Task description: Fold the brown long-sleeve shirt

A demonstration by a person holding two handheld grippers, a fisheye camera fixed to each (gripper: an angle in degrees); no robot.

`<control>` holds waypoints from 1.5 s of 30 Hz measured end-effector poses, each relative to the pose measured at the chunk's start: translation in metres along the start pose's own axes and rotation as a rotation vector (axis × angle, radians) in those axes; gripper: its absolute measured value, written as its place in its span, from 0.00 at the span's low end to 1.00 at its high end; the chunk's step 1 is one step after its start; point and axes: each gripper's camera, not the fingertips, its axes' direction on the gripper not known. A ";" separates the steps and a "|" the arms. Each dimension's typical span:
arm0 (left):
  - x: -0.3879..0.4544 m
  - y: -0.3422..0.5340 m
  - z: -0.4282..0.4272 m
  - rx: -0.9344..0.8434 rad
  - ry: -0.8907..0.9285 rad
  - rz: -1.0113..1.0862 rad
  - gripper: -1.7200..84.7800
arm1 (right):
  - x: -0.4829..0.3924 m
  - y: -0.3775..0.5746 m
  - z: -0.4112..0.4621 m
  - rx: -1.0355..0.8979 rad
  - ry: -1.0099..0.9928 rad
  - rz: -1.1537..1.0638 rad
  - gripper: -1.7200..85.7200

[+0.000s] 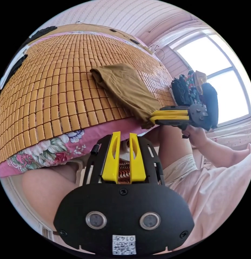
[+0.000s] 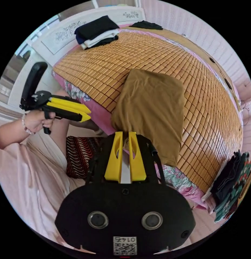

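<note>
The brown long-sleeve shirt (image 2: 151, 113) lies folded on the bed's bamboo mat (image 2: 201, 89), its near end hanging over the edge. The right tongs (image 2: 125, 139) pinch that hanging end, jaws nearly together. The left tongs (image 1: 125, 139) hang off the bed beside the person's leg, jaws slightly spread, holding nothing. Folded clothes (image 2: 97, 31) sit by the headboard.

Both views near bed edge (image 1: 109, 126), facing brown shirt (image 2: 152, 108).
</note>
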 end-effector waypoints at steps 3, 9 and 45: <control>0.016 -0.013 0.028 -0.019 0.016 0.039 0.10 | 0.036 0.021 -0.045 0.085 -0.084 0.123 0.04; 0.056 -0.043 0.075 -0.028 0.033 0.155 0.15 | 0.079 0.056 -0.094 0.158 -0.145 0.286 0.02; 0.173 -0.138 0.093 -0.043 0.018 0.219 0.01 | 0.119 0.150 -0.227 -0.084 0.000 0.275 0.17</control>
